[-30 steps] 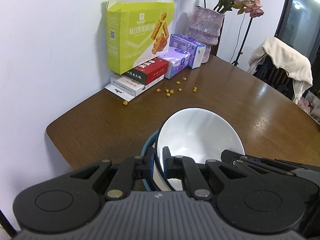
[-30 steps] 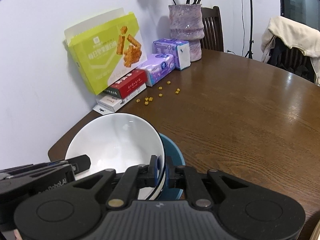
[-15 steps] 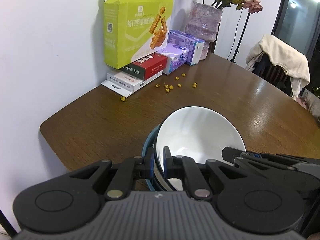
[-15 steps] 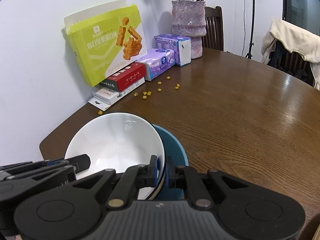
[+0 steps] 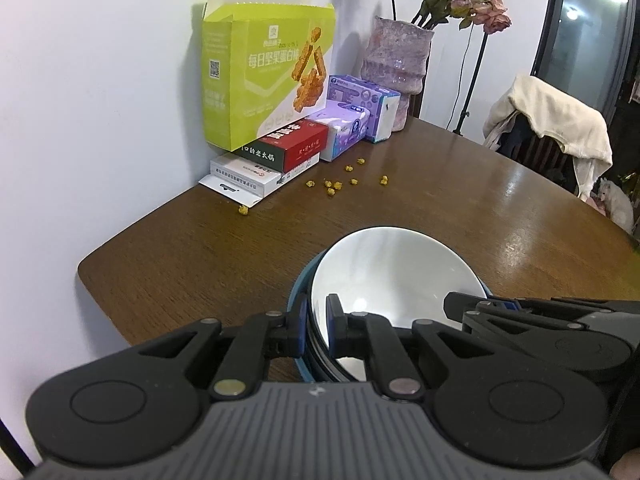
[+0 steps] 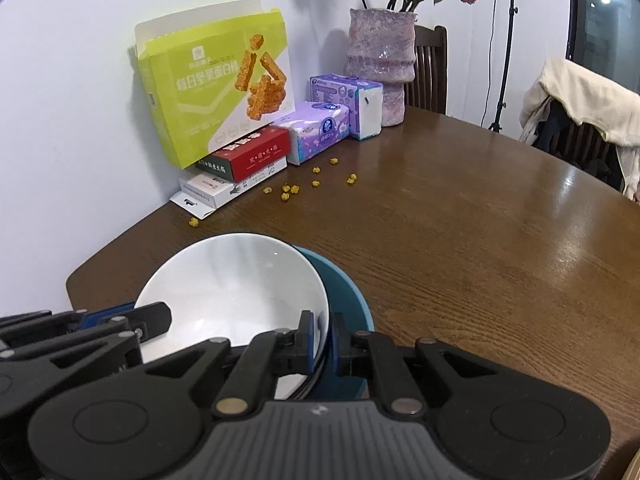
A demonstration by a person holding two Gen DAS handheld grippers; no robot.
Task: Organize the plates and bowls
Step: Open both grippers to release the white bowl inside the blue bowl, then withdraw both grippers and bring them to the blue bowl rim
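Note:
A white bowl sits nested in a blue bowl over the near corner of the wooden table. My left gripper is shut on the left rim, one pad outside the blue wall and one inside the white bowl. My right gripper is shut on the right rim of the white bowl, with the blue bowl showing beside it. Each gripper appears in the other's view: the right gripper and the left gripper. Whether the stack rests on the table is hidden.
Against the wall stand a green snack box, red and white boxes, purple tissue packs and a vase of flowers. Yellow crumbs lie before them. A chair with a cream garment stands at the far right.
Both grippers keep the same grip on the bowls. The views have tilted a little, so the boxes at the wall stand more upright in the picture.

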